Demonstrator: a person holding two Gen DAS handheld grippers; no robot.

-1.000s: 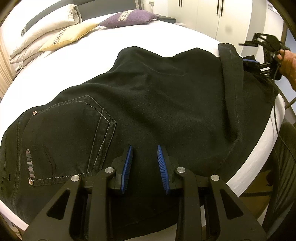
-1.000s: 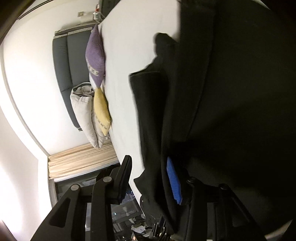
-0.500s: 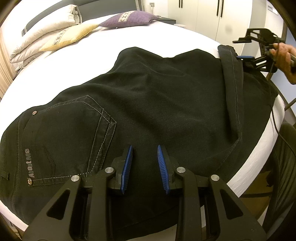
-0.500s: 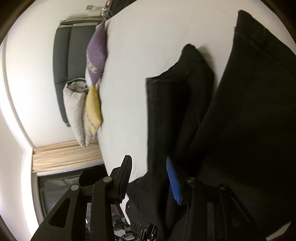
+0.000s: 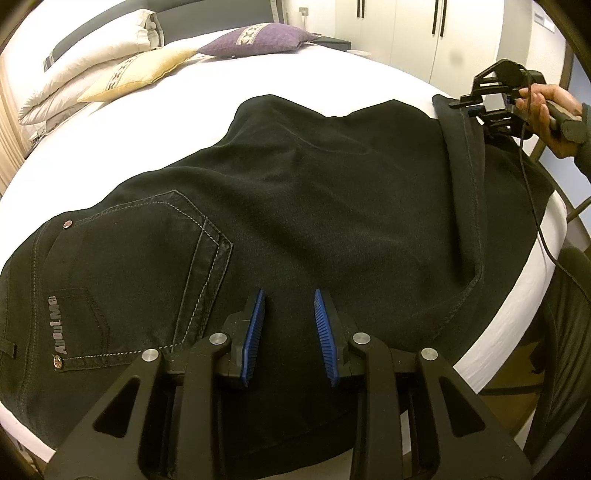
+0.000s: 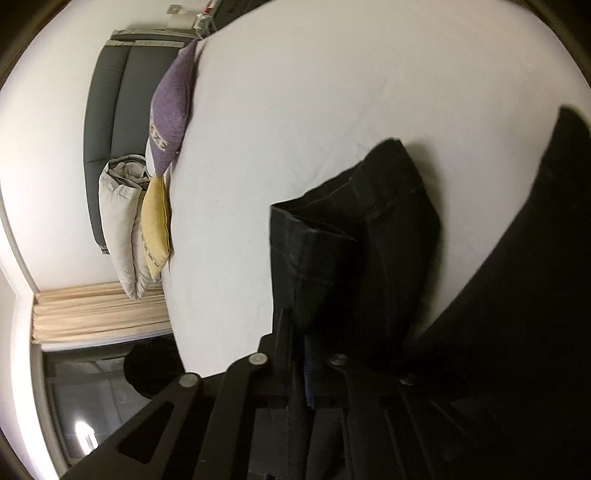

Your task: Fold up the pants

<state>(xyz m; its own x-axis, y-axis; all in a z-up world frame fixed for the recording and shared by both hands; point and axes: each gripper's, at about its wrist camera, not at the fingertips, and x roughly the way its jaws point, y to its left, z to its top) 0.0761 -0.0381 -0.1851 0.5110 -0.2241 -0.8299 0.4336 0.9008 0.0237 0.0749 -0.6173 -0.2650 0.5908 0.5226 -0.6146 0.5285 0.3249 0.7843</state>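
Observation:
Black pants lie spread across the white bed, back pocket and label at the left, legs running to the right. My left gripper is open and empty, its blue pads hovering over the seat area near the front edge. My right gripper is at the far right in the left wrist view, at the folded leg hem. In the right wrist view my right gripper is turned sideways and shut on the hem of the pants, which is lifted off the sheet.
A purple pillow, a yellow pillow and white pillows lie at the head of the bed. White wardrobes stand behind. A dark chair stands beside the bed's right edge.
My right gripper has shut on the leg hem, having been open a second ago, and raised it off the bed. My left gripper has not moved.

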